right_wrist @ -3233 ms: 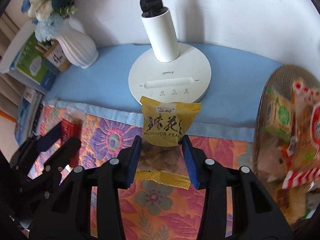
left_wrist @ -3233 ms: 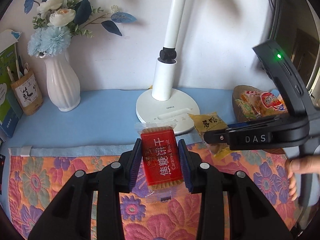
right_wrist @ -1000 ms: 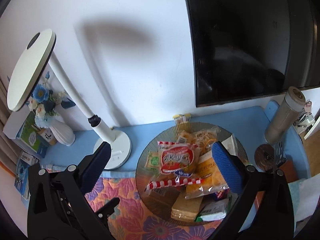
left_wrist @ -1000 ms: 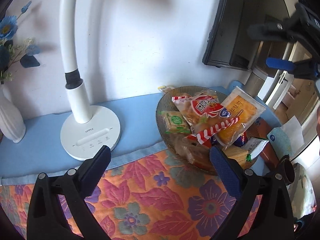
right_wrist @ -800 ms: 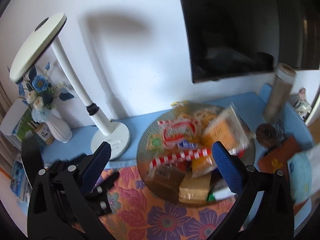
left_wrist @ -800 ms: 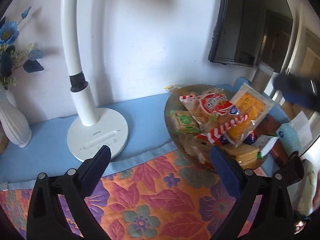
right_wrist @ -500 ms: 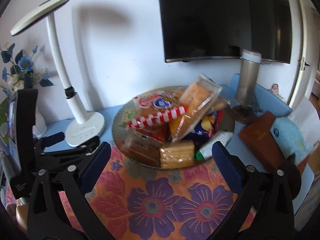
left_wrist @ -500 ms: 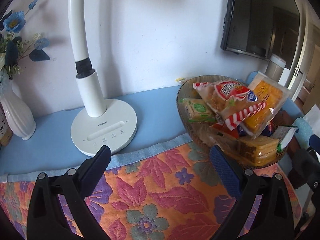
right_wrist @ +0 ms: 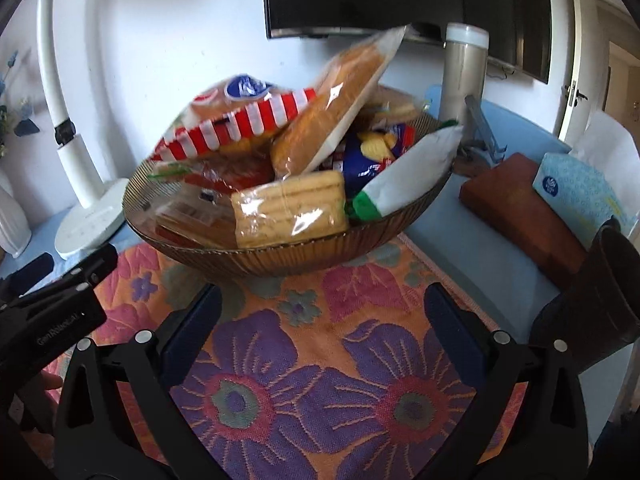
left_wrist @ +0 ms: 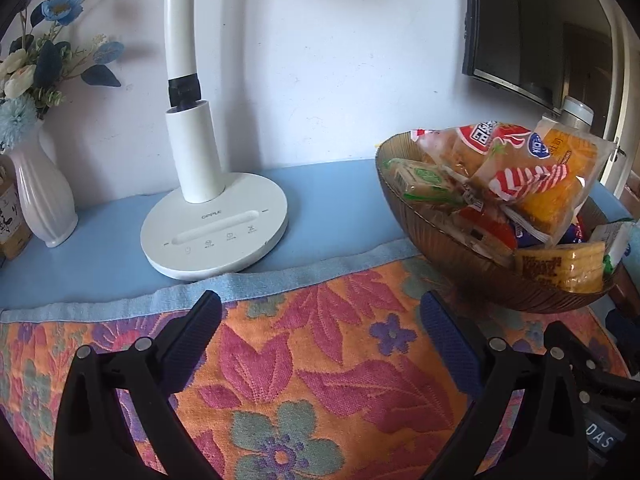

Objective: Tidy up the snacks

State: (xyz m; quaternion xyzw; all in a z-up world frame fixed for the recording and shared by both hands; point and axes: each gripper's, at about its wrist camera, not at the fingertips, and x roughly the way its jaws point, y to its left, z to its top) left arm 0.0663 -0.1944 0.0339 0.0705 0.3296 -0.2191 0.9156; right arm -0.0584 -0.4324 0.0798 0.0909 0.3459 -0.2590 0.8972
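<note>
In the left wrist view, our left gripper (left_wrist: 320,320) sits low at the bottom of the frame with its fingers (left_wrist: 192,336) spread wide and nothing between them, over the flowered cloth (left_wrist: 304,368). The snacks (left_wrist: 520,184) are heaped in the brown ribbed bowl (left_wrist: 448,268) at the right; the orange packet (left_wrist: 560,184) lies on top, its long axis slanting up toward the upper right. The white lamp base (left_wrist: 216,236) stands on the blue mat (left_wrist: 332,200) at centre, well apart from the bowl, with bare mat between them. A white vase (left_wrist: 44,196) stands at the left edge.

In the right wrist view, our right gripper (right_wrist: 322,320) is also wide and empty, low over the cloth, with the bowl (right_wrist: 288,256) just beyond its tips. The orange packet (right_wrist: 340,108) tilts steeply toward the top of the frame, and a biscuit pack (right_wrist: 288,208) lies lengthwise along the near rim. At lower left we see the other gripper's black body. A brown box (right_wrist: 520,208) lies on the right, apart from the bowl.
</note>
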